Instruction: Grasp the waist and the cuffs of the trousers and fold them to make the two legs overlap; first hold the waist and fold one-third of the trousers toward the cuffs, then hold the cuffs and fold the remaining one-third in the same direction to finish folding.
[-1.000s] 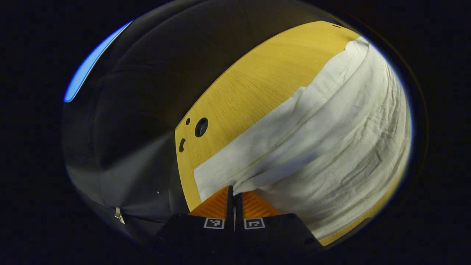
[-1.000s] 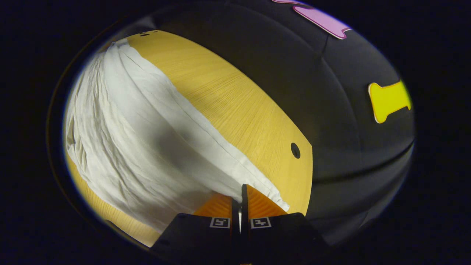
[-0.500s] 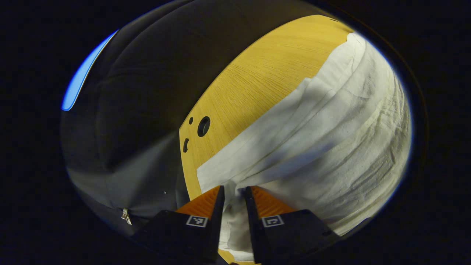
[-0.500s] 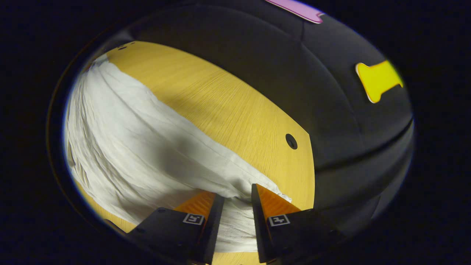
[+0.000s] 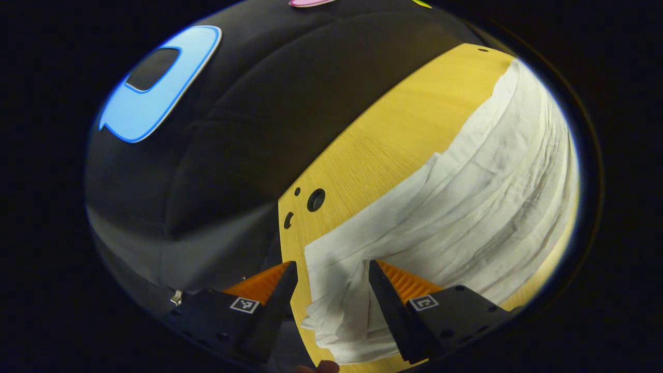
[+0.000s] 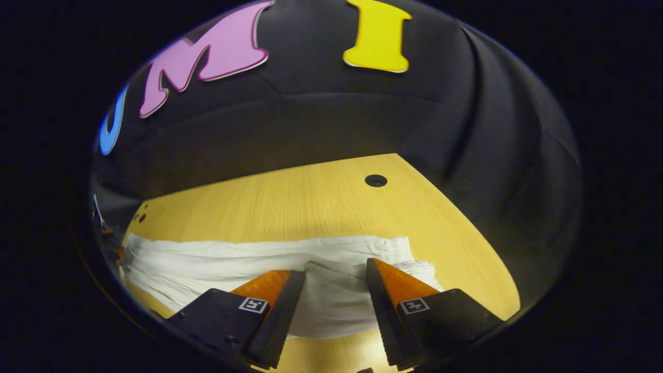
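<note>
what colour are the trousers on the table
The trousers are plain white, with no pattern, lying creased on the yellow wooden table. The left gripper view shows them best.

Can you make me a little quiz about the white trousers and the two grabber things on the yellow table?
1. True or false: the left gripper is squeezing the trousers.
2. What do the trousers lie on? A) a wooden table B) a chair C) the floor
3. Fill in the word: in the right gripper view, the right gripper has its fingers ____, with white cloth showing in the gap.

Key
1. False. Its fingers are spread apart, and the cloth lies loose between them.
2. A. They lie on the wooden table, which has a round hole in it.
3. Open.
</note>
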`<state>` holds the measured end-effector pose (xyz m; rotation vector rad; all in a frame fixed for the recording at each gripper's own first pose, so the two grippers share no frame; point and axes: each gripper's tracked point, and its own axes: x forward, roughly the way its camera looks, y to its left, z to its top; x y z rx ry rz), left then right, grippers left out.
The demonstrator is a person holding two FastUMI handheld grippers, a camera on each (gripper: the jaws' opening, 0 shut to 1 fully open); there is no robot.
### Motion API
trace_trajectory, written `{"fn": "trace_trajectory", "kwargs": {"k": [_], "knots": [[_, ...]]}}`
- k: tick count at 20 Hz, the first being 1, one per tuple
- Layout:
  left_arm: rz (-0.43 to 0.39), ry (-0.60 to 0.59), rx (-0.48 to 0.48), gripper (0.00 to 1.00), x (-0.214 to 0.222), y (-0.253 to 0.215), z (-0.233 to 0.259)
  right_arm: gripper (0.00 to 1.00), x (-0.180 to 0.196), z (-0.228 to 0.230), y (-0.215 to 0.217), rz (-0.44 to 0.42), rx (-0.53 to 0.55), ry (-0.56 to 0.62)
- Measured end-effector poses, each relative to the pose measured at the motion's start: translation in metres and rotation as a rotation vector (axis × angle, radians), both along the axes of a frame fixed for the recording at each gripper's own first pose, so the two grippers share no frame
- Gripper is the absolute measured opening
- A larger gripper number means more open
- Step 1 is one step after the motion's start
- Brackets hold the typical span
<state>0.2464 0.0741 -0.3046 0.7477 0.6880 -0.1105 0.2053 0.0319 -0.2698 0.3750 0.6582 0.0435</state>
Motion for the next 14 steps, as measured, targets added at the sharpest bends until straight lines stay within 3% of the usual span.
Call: {"fn": "trace_trajectory", "kwargs": {"k": [2,5,9,13,14], "knots": [[0.025,-0.02,-0.034,0.89,-0.009,0.002,0.01,0.78,0.006,-0.008,0.001,-0.019,0.025,0.004],[0.057,-0.027,-0.086,0.89,-0.029,0.0,0.018,0.88,0.003,-0.008,0.0,0.029,-0.031,-0.016],[0.068,-0.013,-0.076,0.89,-0.045,0.006,0.014,0.98,0.006,0.002,-0.014,0.146,-0.278,-0.082],[0.076,-0.002,-0.082,0.89,-0.057,0.005,0.011,0.98,0.005,0.015,-0.05,0.19,-0.581,-0.139],[0.079,0.001,-0.085,0.89,-0.059,0.004,0.01,0.98,0.003,0.017,-0.051,0.199,-0.581,-0.143]]}}
